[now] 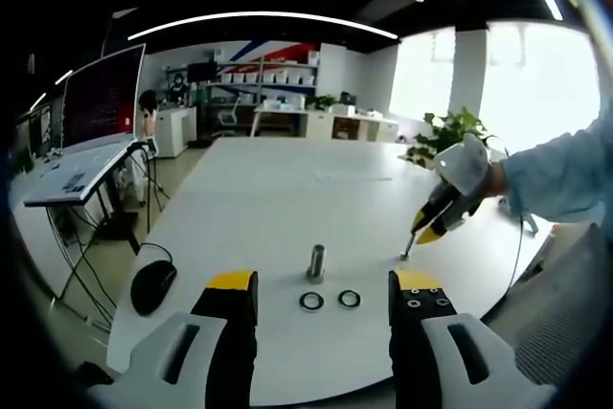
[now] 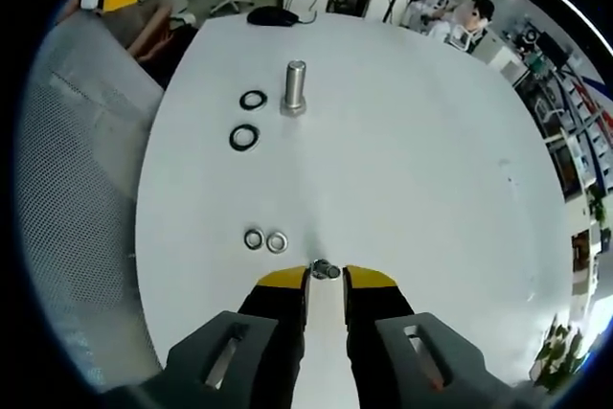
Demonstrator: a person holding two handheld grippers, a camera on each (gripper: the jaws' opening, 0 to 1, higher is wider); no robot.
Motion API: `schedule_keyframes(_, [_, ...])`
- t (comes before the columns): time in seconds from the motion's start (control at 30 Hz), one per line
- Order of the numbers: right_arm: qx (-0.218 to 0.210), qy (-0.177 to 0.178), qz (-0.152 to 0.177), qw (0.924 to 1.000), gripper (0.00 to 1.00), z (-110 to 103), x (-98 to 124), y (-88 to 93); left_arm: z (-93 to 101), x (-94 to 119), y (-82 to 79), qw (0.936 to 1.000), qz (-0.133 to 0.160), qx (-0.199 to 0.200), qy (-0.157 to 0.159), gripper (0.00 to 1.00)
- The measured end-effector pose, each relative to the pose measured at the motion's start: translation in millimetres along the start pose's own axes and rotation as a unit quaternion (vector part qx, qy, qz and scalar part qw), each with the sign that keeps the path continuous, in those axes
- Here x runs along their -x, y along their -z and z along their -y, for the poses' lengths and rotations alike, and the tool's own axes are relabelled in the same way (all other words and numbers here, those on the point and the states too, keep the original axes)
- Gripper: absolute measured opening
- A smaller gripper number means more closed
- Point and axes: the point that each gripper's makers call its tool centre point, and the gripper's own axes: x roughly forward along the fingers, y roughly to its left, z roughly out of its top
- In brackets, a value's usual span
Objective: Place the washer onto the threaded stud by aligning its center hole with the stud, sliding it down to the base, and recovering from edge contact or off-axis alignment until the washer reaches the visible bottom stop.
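Observation:
The threaded metal stud (image 1: 315, 262) (image 2: 294, 86) stands upright on the white table (image 1: 278, 189). Two black washers (image 1: 311, 301) (image 2: 253, 100) lie flat beside its base, one of them (image 2: 244, 137) slightly farther off. My left gripper (image 1: 326, 283) hangs open just in front of the stud, nothing between its fingers. My right gripper (image 2: 326, 277) is down at the table, jaws nearly together on a small silver washer (image 2: 326, 270) at their tips. In the left gripper view the right gripper (image 1: 410, 248) touches the table to the right of the stud.
Two more silver washers (image 2: 265, 239) lie side by side just ahead of my right gripper. A black mouse (image 1: 151, 286) (image 2: 273, 16) with its cable sits near the table edge. A mesh chair back (image 2: 77, 170) stands alongside the table. A sleeve (image 1: 560, 174) comes in from the right.

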Motion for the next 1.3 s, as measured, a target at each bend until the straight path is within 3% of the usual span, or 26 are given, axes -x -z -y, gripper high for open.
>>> schedule_keyframes(0.37, [0.010,0.013,0.015,0.9998,0.17,-1,11,-11.2,0.6,0,0.1,1.0000,-0.001,-0.001,0.000,0.53])
schedule_keyframes(0.63, [0.014,-0.002,0.027,0.9995,0.17,-14,9,-23.3,0.8,0,0.2,1.0000,-0.001,-0.001,0.001,0.53])
schedule_keyframes(1.3, [-0.021,-0.063,0.002,0.9978,0.17,-58,-29,-6.6,1.2,0,1.5,1.0000,-0.005,-0.002,0.002,0.53])
